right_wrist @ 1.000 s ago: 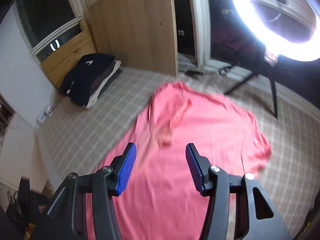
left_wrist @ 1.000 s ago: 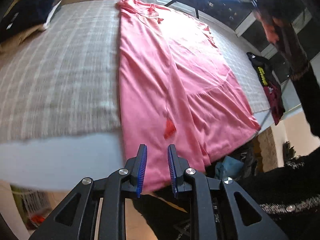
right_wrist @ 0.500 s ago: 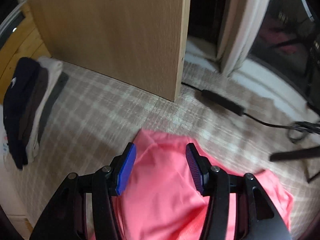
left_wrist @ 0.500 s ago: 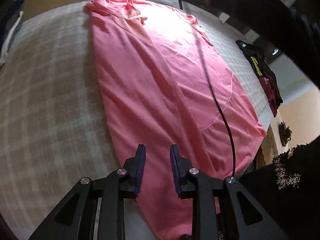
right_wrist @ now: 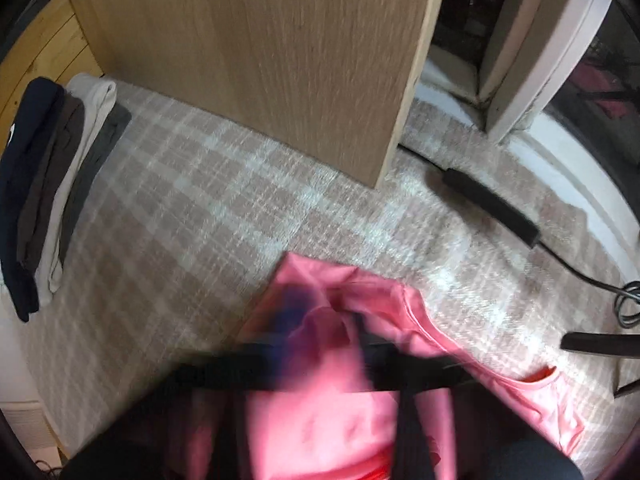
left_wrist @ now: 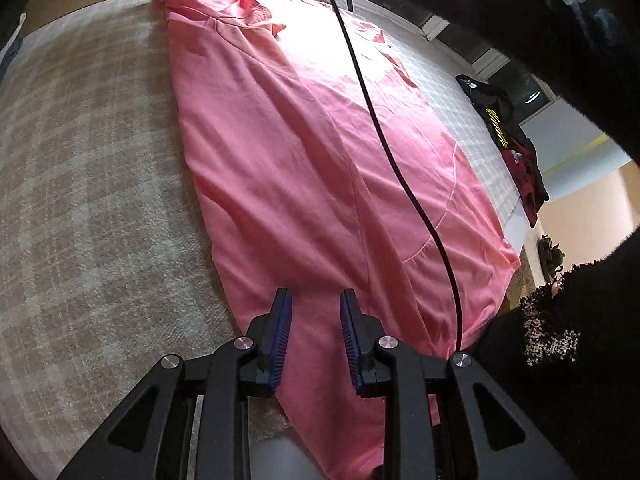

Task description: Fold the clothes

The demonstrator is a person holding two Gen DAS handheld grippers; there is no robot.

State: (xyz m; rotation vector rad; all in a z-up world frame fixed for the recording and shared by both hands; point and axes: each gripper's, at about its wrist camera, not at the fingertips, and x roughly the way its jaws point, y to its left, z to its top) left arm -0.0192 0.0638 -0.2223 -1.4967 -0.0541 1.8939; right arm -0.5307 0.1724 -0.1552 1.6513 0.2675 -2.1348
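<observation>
A long pink garment (left_wrist: 312,152) lies flat on the checked bed cover, one side folded over lengthwise. My left gripper (left_wrist: 315,300) is open and empty, its blue pads just above the garment's near hem. In the right wrist view my right gripper (right_wrist: 324,320) is a motion blur at the garment's far top corner (right_wrist: 360,400); its fingers are smeared, so whether they are open or shut cannot be told. A black cable (left_wrist: 384,136) runs across the garment.
A stack of folded dark and white clothes (right_wrist: 44,168) lies at the far left of the bed. A wooden panel (right_wrist: 256,48) stands at the bed's head. A black power adapter (right_wrist: 492,208) with cable lies beside it. Dark clothes (left_wrist: 508,136) hang over the right bed edge.
My left gripper moved forward over the garment's hem. My right gripper travelled to the garment's far top corner and is now moving fast, blurred.
</observation>
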